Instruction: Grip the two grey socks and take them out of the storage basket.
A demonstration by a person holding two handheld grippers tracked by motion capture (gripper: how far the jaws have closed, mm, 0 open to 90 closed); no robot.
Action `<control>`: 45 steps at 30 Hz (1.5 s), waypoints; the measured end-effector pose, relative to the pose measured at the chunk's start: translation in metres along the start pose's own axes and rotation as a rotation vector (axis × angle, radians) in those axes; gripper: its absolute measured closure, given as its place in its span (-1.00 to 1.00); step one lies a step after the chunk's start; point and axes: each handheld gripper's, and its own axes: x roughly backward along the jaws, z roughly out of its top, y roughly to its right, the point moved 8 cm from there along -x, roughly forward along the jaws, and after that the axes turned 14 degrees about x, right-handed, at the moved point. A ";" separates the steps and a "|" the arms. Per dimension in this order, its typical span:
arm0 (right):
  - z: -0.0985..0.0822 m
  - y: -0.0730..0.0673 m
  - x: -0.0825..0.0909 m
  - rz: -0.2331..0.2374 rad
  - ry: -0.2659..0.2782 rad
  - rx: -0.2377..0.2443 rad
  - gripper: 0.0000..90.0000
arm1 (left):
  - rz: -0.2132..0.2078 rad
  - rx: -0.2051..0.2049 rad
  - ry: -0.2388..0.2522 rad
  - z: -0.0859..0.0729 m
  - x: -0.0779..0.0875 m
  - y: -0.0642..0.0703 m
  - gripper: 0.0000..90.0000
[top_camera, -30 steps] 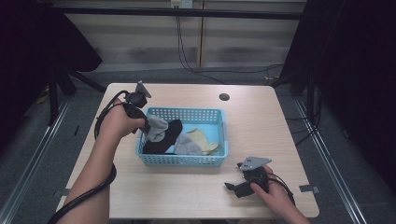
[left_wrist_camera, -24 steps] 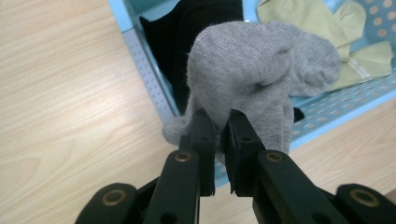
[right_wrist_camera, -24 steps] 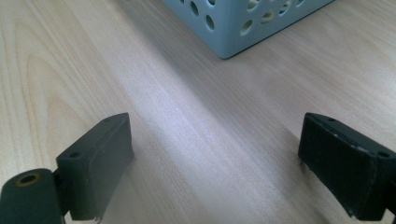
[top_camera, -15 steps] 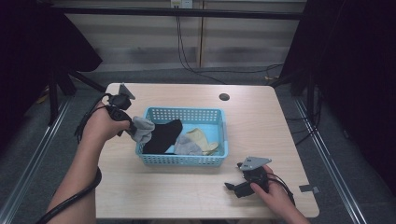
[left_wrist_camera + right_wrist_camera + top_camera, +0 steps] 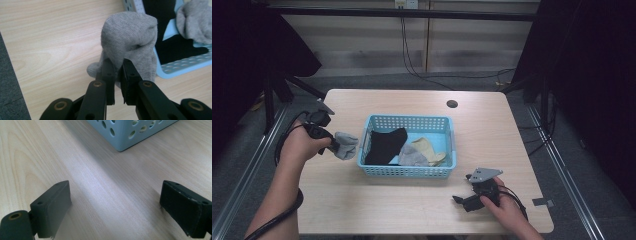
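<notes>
While spread right fingers (image 5: 115, 207) rest on woodgrain, left fingers (image 5: 117, 75) pinch a ribbed grey sock (image 5: 130, 35).

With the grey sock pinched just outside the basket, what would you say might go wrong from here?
1. The left gripper pinches only a small fold of the grey sock, so it might slip free.
2. The sock hangs close to the blue basket; swinging it could catch the rim.
3. The right gripper rests open on the table, too far away to help.

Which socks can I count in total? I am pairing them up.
4: a grey sock in the left hand-held gripper; black, grey and cream in the basket. More may be hidden.
</notes>
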 end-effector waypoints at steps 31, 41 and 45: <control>0.000 0.000 0.000 0.000 0.000 0.000 -0.79 | 0.000 0.071 0.035 -0.006 -0.039 -0.012 0.26; 0.000 0.000 0.000 0.000 -0.001 -0.002 -0.79 | -0.013 0.012 0.106 0.007 -0.025 0.013 0.00; 0.000 0.000 0.000 0.000 0.000 0.000 -0.79 | -0.030 -0.028 0.126 0.013 -0.022 0.032 -0.05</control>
